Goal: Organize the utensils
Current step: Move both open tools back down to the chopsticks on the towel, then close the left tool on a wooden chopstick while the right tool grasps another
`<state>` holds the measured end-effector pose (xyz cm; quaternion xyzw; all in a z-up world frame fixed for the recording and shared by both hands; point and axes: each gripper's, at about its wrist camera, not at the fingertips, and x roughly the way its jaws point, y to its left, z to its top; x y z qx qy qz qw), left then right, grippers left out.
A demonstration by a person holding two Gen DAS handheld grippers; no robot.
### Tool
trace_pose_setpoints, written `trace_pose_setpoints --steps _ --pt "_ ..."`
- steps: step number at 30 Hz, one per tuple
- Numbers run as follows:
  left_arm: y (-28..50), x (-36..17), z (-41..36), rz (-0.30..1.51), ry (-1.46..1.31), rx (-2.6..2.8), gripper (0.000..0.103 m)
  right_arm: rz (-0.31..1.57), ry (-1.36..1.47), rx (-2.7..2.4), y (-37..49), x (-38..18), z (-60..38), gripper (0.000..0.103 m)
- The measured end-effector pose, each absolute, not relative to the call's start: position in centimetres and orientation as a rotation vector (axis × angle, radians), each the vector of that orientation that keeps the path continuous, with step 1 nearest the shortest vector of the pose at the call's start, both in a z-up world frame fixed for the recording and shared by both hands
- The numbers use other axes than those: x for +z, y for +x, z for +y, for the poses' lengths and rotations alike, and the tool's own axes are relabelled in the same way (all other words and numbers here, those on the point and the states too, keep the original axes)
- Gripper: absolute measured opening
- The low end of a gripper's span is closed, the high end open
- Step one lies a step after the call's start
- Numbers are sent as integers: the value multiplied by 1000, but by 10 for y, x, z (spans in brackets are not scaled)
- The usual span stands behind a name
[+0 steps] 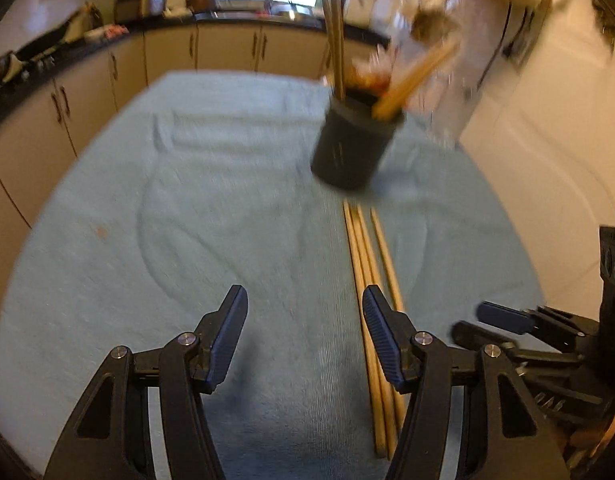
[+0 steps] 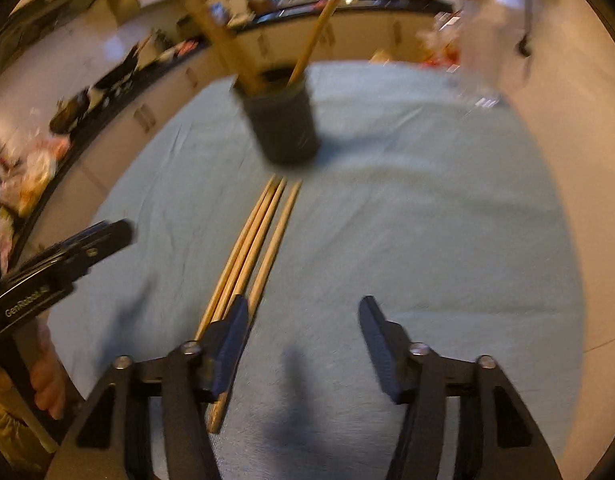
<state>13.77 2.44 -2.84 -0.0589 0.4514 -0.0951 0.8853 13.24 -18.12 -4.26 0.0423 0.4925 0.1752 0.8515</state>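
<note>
Three wooden chopsticks (image 1: 367,276) lie side by side on the blue cloth (image 1: 187,220), pointing at a dark cup (image 1: 353,142) that holds several more chopsticks. My left gripper (image 1: 303,316) is open and empty above the cloth, its right finger over the chopsticks. In the right wrist view the chopsticks (image 2: 255,248) run under the left finger of my open, empty right gripper (image 2: 303,320), with the cup (image 2: 283,120) beyond. Each gripper shows in the other's view: the right gripper at lower right (image 1: 491,324), the left gripper at left (image 2: 103,240).
The cloth (image 2: 427,220) covers a round table. Kitchen cabinets (image 1: 87,92) and a cluttered dark counter (image 2: 67,108) run along the left and back. A white wall (image 1: 547,140) is at right. Blurred clear packaging (image 1: 459,60) stands behind the cup.
</note>
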Motion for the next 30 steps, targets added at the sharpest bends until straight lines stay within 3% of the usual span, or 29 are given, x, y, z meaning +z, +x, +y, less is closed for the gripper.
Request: trace_pose_setpoints --steps 9,12,17,26,30 --pt "156 -58 0 992 -78 -226 58 978 -11 373 149 -67 -148 47" --pt "167 -60 -11 1000 -44 -234 52 965 -69 334 149 -68 -146 30" --pt "177 -63 -23 990 -3 -247 45 960 -6 295 152 -69 -172 30" --pt "186 -67 -33 972 74 -243 14 936 63 283 148 -68 -194 30" --pt "185 -66 -41 963 143 -218 13 923 41 271 145 -68 -191 30"
